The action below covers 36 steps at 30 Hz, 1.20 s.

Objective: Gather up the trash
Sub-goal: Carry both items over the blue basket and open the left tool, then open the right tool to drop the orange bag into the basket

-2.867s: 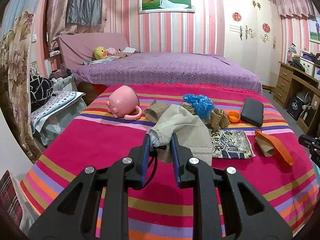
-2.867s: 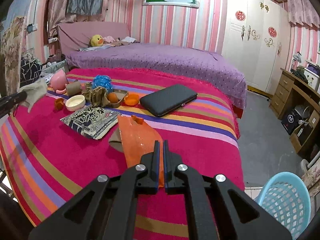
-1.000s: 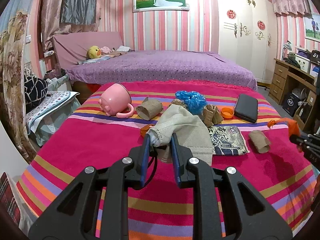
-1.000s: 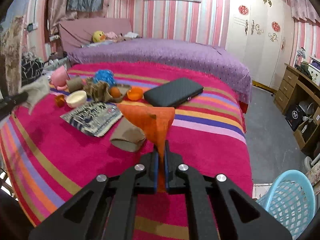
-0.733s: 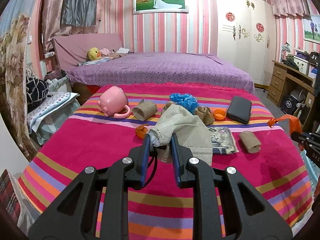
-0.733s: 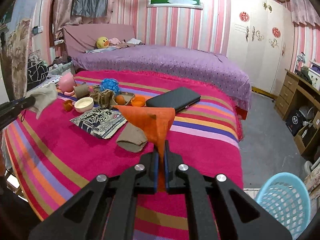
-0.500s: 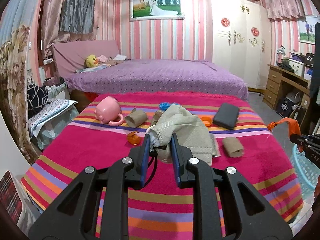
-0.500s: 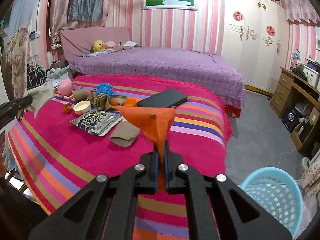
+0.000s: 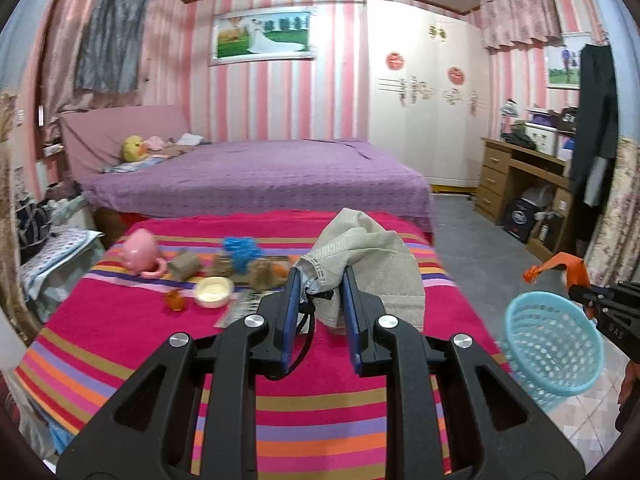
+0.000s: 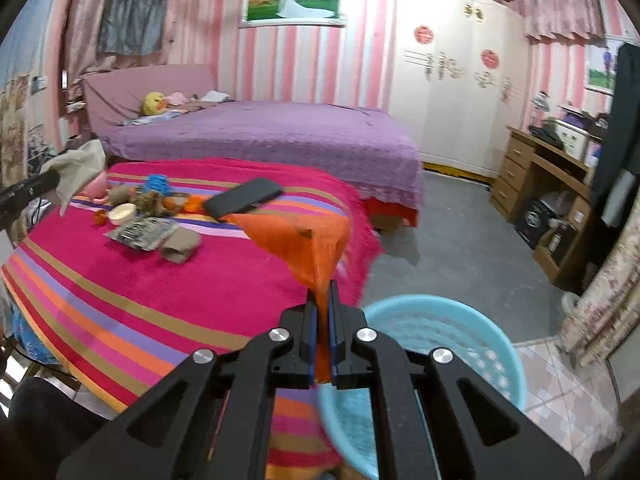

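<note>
Above the blue basket (image 10: 440, 344) — right fingers (image 10: 310, 320) pinch an orange wrapper (image 10: 304, 240).

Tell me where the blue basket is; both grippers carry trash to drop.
The blue basket stands on the floor off the striped bed's right corner, just beyond the right gripper.

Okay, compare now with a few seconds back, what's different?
Both tools lifted their loads off the striped table and swung toward the blue basket. The right tool still pinches the orange wrapper, now above the basket; the left tool still grips the beige cloth. Other clutter stayed put.
</note>
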Tool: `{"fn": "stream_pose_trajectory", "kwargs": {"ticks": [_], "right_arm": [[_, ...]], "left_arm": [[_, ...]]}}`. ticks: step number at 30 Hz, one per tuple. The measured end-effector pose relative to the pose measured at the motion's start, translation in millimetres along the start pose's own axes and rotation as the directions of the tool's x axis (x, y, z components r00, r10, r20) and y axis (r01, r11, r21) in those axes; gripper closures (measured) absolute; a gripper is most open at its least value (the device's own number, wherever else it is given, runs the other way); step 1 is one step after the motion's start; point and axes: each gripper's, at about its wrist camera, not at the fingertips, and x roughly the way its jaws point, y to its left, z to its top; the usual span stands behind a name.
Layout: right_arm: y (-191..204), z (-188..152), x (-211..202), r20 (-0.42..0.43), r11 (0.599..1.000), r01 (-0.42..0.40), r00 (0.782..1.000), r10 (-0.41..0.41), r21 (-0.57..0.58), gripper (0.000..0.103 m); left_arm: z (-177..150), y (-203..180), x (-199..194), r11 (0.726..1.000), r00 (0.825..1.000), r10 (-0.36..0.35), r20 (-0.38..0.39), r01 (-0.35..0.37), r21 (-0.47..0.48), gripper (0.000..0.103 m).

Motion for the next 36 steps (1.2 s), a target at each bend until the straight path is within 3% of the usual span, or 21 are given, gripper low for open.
{"fn": "stream_pose_trajectory", "kwargs": {"ticks": [11,17,27,32,36], "right_arm": [[-89.8,-45.6,-9.6,-0.067,0.984,0.155,0.986,-0.149,0.084,0.098],[-124.5,-58.6,0.0,-0.102,0.97,0.203,0.976,-0.191,0.134,0.098],[-151.1,-74.6,28.3,-0.138,0.96,0.218,0.971,-0.196,0.175,0.098],[-154.8,-84.6,31.5,-0.148,0.96,0.218,0.97,-0.193,0.177,0.098],[-155.3,-85.7,33.0,-0.149,0.959,0.218,0.97,-0.192,0.18,0.098]], "left_arm": [[-15.8,-95.6,46.5,0.982,0.979,-0.183,-0.092,0.186,0.024,0.083],[-33.9,-169.9,70.8,0.956,0.95,-0.27,-0.16,0.284,0.077,0.083],[-64.3,-253.6,105.7,0.93,0.925,-0.291,-0.245,0.334,0.155,0.082],[-76.1,-266.5,118.7,0.918,0.914,-0.288,-0.285,0.348,0.188,0.062],[-75.7,-262.0,118.7,0.929,0.931,-0.255,-0.26,0.311,0.202,0.029]]}}
